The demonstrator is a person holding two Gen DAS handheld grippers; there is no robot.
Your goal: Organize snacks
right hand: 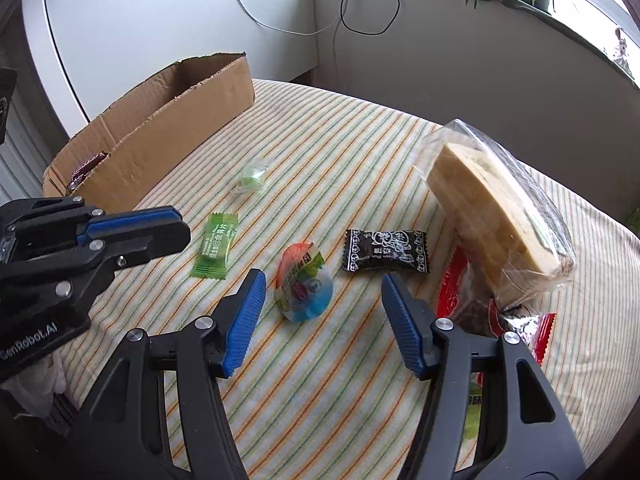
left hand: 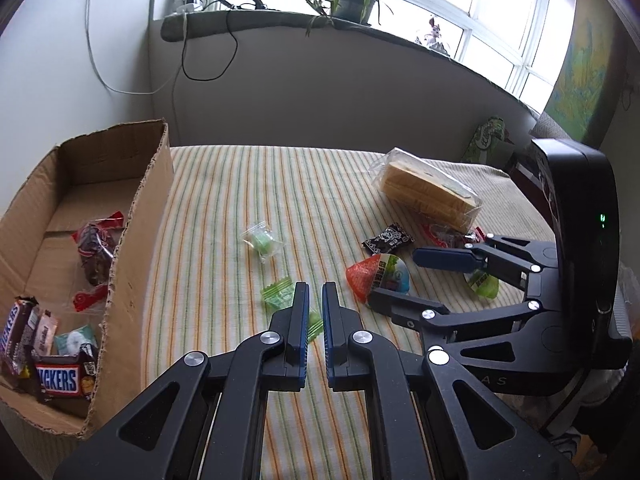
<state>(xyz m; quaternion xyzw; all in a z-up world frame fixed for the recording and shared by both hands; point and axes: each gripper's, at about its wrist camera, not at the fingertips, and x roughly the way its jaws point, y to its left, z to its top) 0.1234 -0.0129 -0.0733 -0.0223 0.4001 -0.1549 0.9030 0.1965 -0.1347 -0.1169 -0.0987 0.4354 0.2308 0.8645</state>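
Right tool (right hand: pixel 323 308) is what fills the bottom of my right view, fingers spread wide with nothing between them yet, and the egg-shaped jelly snack (right hand: pixel 304 287) lies on the striped counter (right hand: pixel 360 152) just ahead of the gap, a bit nearer my left-side finger. Its long axis runs roughly along my reach (pointy red end away from me), so I'd guess the fingers can close across its narrow width. My left tool (left hand: pixel 316 316) is nearly shut and holding nothing, hovering by the green candy (left hand: pixel 277 295), which looks like its pick. The cardboard box (left hand: pixel 132 216) with Snickers bars already inside stands off to the left, well apart from the jelly snack.
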